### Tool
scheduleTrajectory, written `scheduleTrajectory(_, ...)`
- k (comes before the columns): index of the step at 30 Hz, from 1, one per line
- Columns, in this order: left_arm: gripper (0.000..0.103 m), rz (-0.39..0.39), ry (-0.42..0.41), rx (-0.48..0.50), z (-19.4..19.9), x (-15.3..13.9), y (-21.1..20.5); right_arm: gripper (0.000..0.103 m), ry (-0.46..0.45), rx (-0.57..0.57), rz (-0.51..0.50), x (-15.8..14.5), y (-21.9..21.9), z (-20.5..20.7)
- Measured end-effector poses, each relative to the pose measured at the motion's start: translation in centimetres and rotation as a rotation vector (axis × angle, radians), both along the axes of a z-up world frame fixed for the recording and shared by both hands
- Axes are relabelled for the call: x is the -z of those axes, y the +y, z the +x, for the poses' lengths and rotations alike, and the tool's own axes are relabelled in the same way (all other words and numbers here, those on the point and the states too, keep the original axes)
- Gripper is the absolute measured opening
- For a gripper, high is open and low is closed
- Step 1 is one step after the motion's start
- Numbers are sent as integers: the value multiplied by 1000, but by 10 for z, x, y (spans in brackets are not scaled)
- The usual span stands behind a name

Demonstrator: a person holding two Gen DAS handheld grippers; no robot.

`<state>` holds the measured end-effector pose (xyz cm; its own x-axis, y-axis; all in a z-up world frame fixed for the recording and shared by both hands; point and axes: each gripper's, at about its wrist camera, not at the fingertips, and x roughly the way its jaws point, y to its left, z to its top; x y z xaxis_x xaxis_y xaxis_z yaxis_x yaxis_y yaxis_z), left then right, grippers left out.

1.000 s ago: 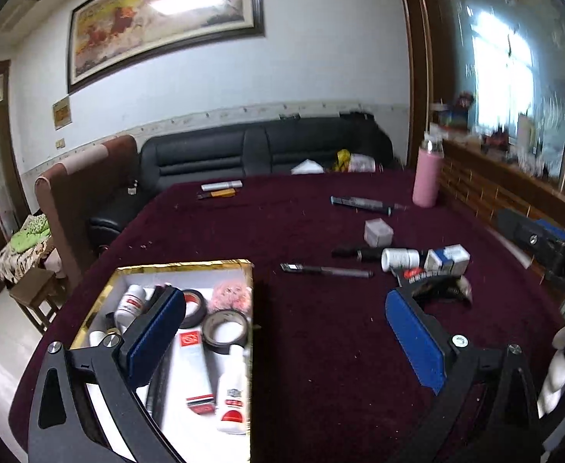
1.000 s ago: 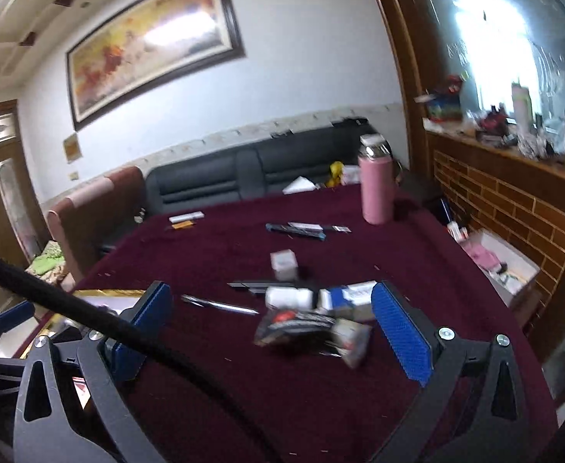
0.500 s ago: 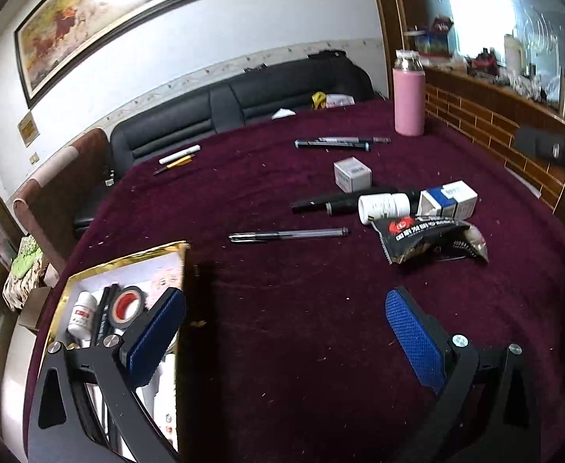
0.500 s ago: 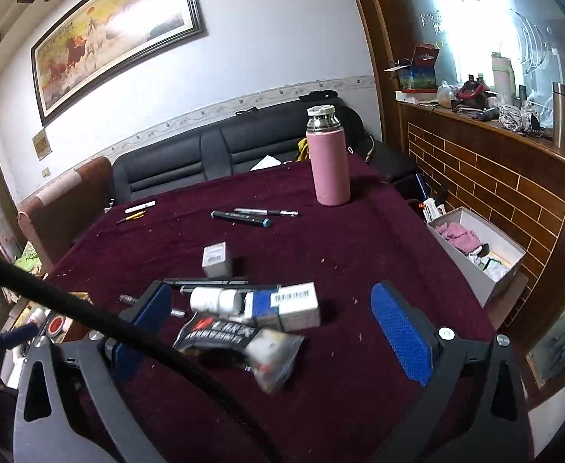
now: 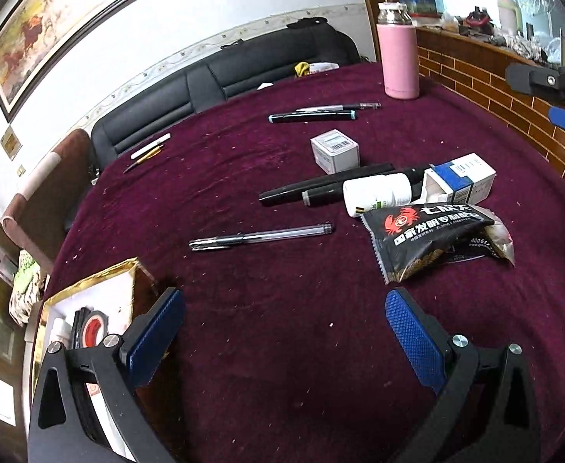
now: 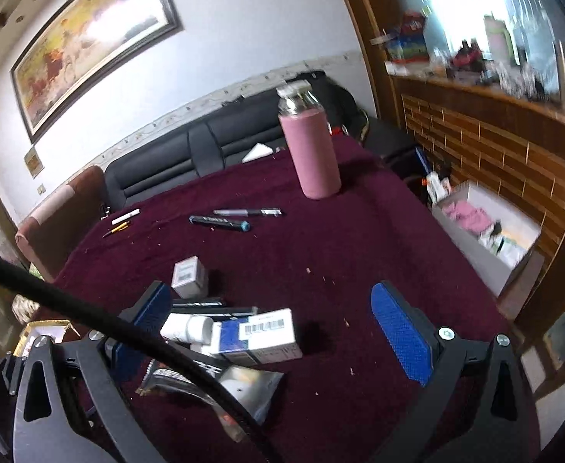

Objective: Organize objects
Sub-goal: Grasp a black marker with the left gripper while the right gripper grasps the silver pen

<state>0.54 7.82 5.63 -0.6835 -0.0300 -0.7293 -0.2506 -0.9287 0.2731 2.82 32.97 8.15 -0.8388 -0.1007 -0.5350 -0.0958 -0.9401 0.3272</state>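
Observation:
On the maroon tablecloth lie a clear pen, two black markers, a white bottle, a blue-and-white box, a small white box and a black snack bag. A gold-rimmed tray at the lower left holds tape rolls and bottles. My left gripper hovers open in front of the pen, empty. My right gripper stands open above the blue-and-white box and white bottle, holding nothing.
A pink flask stands at the far right of the table, with two pens in front of it. More pens lie at the far left edge. A black sofa sits behind, a brick counter and an open box to the right.
My left gripper swung right from over the tray toward the pen and clutter. My right gripper moved forward and right over the box and bottle. Both stayed open.

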Motion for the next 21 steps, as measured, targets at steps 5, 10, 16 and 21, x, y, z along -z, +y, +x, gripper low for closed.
scheduleTrajectory(5, 101, -27, -26, 37, -15, 7, 12, 103, -26, 29, -51, 8, 17, -2)
scheduleTrajectory(10, 102, -45, 13, 21, -68, -6, 2, 103, -44, 59, -106, 11, 30, -1)
scheduleTrajectory(16, 102, -31, -94, 3, -150, 11, -7, 103, -74, 26, -113, 15, 25, -7)
scheduleTrajectory(21, 102, 100, -197, 86, -185, 24, -5, 103, -89, 2, -92, 19, 18, -9)
